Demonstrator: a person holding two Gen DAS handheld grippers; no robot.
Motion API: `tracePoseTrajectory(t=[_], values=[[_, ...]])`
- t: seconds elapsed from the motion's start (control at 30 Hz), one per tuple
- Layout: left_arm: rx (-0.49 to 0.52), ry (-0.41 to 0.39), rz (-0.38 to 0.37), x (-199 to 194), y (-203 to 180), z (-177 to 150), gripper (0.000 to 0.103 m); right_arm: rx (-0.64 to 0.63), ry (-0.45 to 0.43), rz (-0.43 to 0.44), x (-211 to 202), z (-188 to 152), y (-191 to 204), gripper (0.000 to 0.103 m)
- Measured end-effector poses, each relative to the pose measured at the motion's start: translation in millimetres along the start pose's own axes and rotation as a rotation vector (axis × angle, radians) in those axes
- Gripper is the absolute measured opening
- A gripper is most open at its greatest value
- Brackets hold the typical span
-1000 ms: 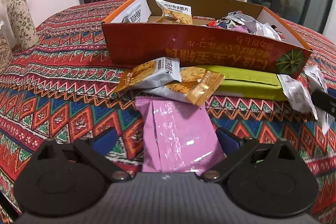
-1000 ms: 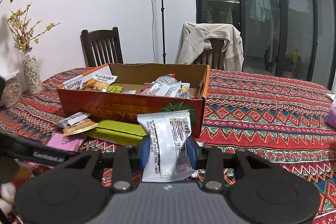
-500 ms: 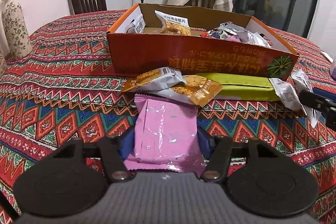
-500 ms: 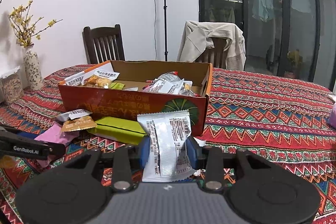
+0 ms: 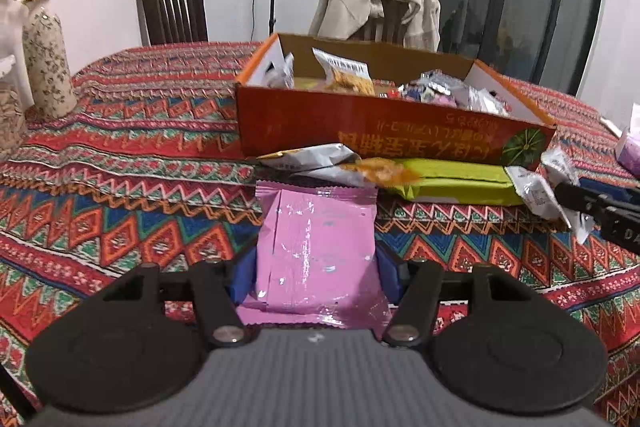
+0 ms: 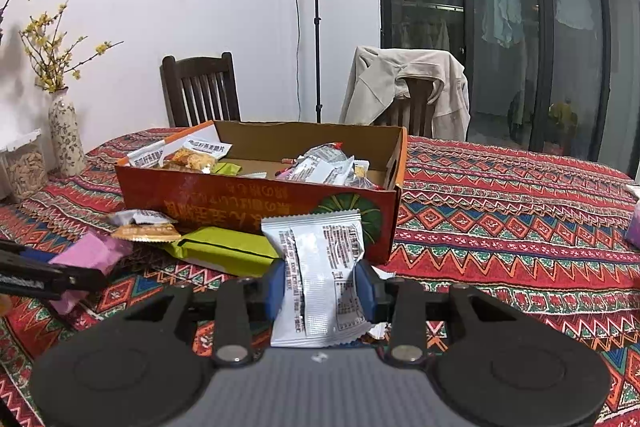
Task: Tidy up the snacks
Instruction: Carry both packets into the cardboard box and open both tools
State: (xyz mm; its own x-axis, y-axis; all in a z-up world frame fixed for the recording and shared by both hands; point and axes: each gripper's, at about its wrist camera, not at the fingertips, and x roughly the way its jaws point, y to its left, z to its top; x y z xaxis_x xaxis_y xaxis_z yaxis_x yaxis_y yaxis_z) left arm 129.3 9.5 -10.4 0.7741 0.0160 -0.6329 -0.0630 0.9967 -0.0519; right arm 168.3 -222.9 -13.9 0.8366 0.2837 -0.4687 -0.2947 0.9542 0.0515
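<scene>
My left gripper (image 5: 316, 277) is shut on a pink snack packet (image 5: 316, 243) and holds it above the tablecloth, in front of the orange cardboard box (image 5: 384, 131). My right gripper (image 6: 320, 287) is shut on a silver snack packet (image 6: 320, 267), held upright near the box's front right corner (image 6: 360, 215). The box holds several packets. A green packet (image 5: 452, 181), a silver packet (image 5: 316, 157) and an orange packet (image 5: 380, 169) lie on the cloth against the box front. The pink packet and left gripper also show in the right wrist view (image 6: 86, 255).
A patterned tablecloth (image 6: 500, 227) covers the table. A flowered vase (image 5: 46, 63) and a jar (image 6: 24, 167) stand at the far left. Two chairs (image 6: 200, 87) stand behind the table, one draped with a beige jacket (image 6: 404, 83). A purple item (image 6: 634, 227) sits at the right edge.
My left gripper closed on the pink packet and lifted it off the cloth. My right gripper kept hold of the silver packet and rose a little.
</scene>
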Motion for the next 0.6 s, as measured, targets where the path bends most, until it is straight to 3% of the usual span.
tracePoseTrajectory(t=[0.6], values=[[0.036,-0.137,-0.067,-38,-5,21,0.062,-0.013,-0.024,0.004,-15,3,18,0.037]])
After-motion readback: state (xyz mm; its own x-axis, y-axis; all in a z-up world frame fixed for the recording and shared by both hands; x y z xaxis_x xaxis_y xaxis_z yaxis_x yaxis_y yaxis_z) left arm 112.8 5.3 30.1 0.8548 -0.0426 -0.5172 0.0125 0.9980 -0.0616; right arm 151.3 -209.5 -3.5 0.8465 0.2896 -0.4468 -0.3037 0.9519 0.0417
